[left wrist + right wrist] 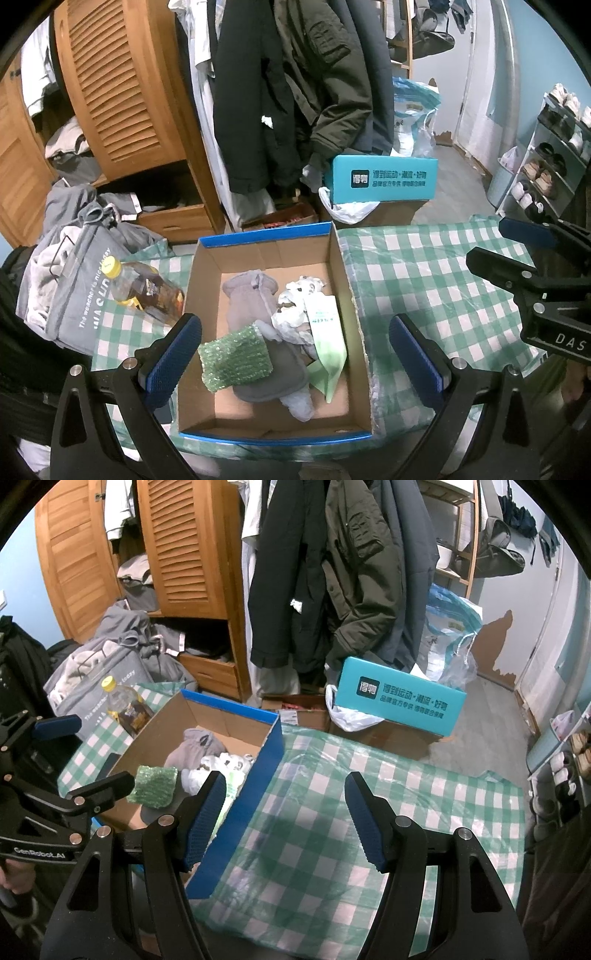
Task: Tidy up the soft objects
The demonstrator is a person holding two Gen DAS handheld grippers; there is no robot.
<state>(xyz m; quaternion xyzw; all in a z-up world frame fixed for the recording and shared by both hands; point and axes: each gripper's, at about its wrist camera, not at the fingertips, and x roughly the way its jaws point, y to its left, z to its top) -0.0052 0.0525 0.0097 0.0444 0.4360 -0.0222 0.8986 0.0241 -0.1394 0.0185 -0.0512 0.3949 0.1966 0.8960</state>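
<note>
An open cardboard box with a blue rim (341,266) (271,753) stands on the green checked tablecloth. Inside lie a green sparkly cloth (234,360) (153,786), grey fleece items (247,299) (197,744), a white crumpled cloth (295,299) and a light green packet (327,339). My left gripper (295,362) is open and empty, hovering above the box with its fingers to either side. My right gripper (286,819) is open and empty over the bare tablecloth right of the box. It also shows in the left wrist view (517,251).
A bottle of brown liquid with a yellow cap (142,286) (125,707) lies left of the box. A grey bag of clothes (74,280) sits at the table's left. A teal box (384,179), hanging coats (295,92), a wooden wardrobe (122,85) and a shoe rack (550,155) stand behind.
</note>
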